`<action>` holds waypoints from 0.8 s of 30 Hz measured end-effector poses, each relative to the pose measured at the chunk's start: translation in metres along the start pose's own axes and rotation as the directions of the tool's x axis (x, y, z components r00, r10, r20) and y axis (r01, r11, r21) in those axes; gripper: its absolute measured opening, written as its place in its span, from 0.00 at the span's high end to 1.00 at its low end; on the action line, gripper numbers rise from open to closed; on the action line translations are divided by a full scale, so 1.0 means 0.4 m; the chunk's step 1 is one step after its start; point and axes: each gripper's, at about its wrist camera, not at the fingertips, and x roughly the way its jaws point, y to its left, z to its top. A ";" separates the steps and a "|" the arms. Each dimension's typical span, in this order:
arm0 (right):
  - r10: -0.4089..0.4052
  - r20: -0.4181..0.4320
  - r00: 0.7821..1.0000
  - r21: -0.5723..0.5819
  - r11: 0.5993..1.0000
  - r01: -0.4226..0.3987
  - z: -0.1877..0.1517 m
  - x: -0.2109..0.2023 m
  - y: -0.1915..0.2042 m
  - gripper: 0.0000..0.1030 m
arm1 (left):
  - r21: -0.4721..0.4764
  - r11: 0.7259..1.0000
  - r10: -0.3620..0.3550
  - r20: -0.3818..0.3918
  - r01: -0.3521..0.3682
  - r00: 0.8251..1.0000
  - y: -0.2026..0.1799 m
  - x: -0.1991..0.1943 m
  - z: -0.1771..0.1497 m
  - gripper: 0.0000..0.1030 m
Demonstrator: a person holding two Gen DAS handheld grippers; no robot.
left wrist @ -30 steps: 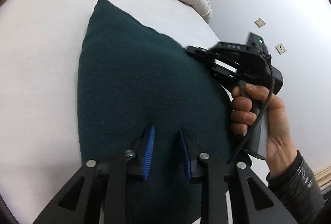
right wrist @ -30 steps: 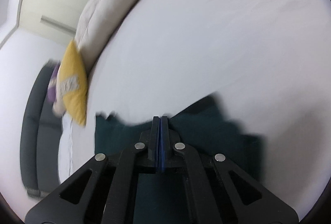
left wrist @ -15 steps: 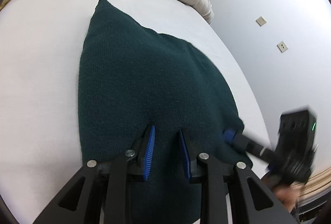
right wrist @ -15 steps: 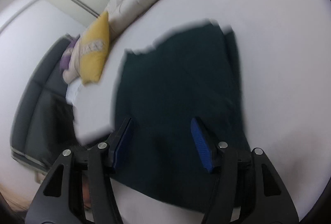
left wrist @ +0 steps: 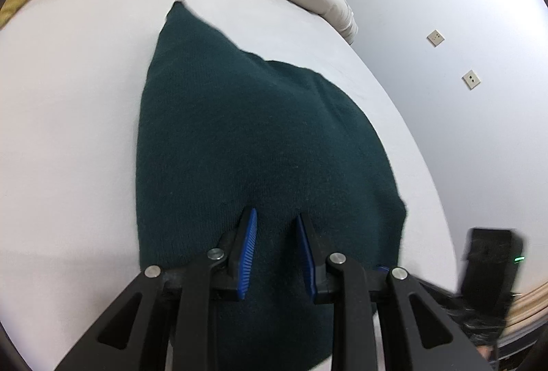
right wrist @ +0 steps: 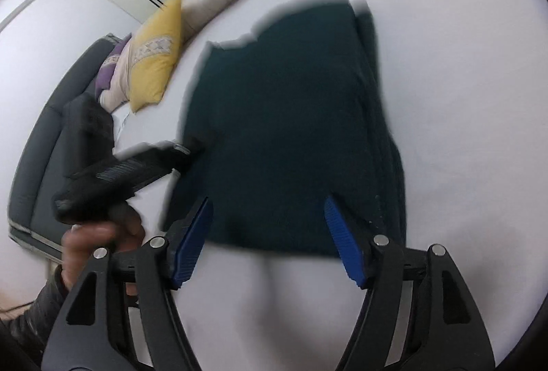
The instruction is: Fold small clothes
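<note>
While the left gripper [left wrist: 275, 246] rested narrowly parted on the green garment [left wrist: 260, 145], gripping nothing, the right gripper [right wrist: 270, 234] was opening, empty. Best to pinch one near edge squarely.

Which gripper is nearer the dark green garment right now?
Left. The left gripper sits over the dark green garment, fingertips on the fabric. The right gripper, jaws opening with nothing between them, hangs at its near edge.

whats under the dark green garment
The dark green garment lies folded on a white bed sheet, which shows all around it. Whatever sits directly beneath the fabric or between its layers is covered.
</note>
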 end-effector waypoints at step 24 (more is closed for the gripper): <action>0.006 -0.032 0.999 0.206 0.979 0.001 0.295 0.083 -0.158 0.45 | -0.138 0.985 0.104 -0.010 -0.104 0.995 0.123 -0.005 0.110 0.17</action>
